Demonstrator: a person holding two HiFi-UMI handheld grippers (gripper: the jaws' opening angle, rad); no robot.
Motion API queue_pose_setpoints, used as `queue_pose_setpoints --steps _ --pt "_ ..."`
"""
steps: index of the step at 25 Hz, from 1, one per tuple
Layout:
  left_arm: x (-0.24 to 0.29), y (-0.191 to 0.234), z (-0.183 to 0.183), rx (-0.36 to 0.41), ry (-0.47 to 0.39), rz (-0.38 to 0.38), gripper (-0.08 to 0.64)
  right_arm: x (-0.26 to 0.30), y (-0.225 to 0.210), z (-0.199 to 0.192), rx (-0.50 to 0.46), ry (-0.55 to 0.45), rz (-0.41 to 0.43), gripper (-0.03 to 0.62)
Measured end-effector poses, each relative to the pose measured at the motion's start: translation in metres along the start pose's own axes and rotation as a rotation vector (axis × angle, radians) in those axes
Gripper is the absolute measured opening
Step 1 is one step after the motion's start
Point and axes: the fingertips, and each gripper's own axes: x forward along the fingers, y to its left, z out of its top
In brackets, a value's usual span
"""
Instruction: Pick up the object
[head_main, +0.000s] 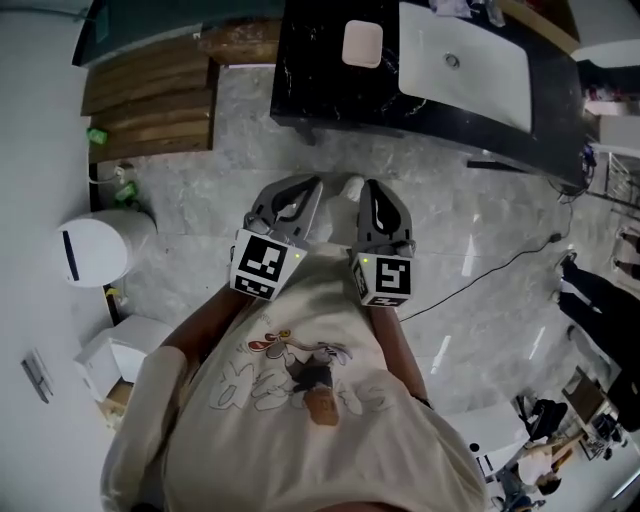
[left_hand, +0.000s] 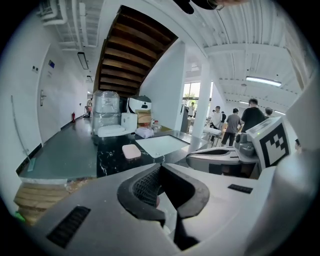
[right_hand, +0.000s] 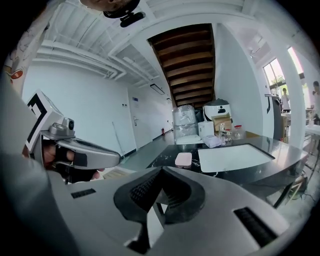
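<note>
A pale pink, rounded-square object (head_main: 361, 43) lies flat on the black marble counter (head_main: 320, 95), just left of the white sink (head_main: 465, 60). It shows in the left gripper view (left_hand: 131, 151) and in the right gripper view (right_hand: 183, 159), well beyond the jaws. My left gripper (head_main: 313, 184) and right gripper (head_main: 371, 186) are held side by side in front of my body over the grey floor, pointing toward the counter and short of it. Both are shut with nothing between the fingers. In their own views the left gripper (left_hand: 160, 168) and right gripper (right_hand: 161, 170) show closed jaws.
Wooden steps (head_main: 150, 95) rise at the left of the counter. A white round bin (head_main: 100, 245) and white boxes (head_main: 115, 350) stand by the left wall. A black cable (head_main: 500, 265) runs across the floor at right. Several people (left_hand: 235, 125) stand beyond the counter.
</note>
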Motion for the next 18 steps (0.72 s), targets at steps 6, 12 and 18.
queue_pose_setpoints --steps 6,12,18 --pt "0.054 -0.005 0.040 0.041 0.015 0.060 0.014 0.030 -0.060 0.026 0.026 -0.009 0.045 0.006" --pt "0.099 -0.003 0.057 0.008 0.063 0.118 0.014 0.057 -0.091 0.041 0.055 -0.013 0.119 0.006" --pt "0.118 0.001 0.055 -0.041 0.162 0.130 0.014 0.062 -0.106 0.040 0.105 0.029 0.122 0.008"
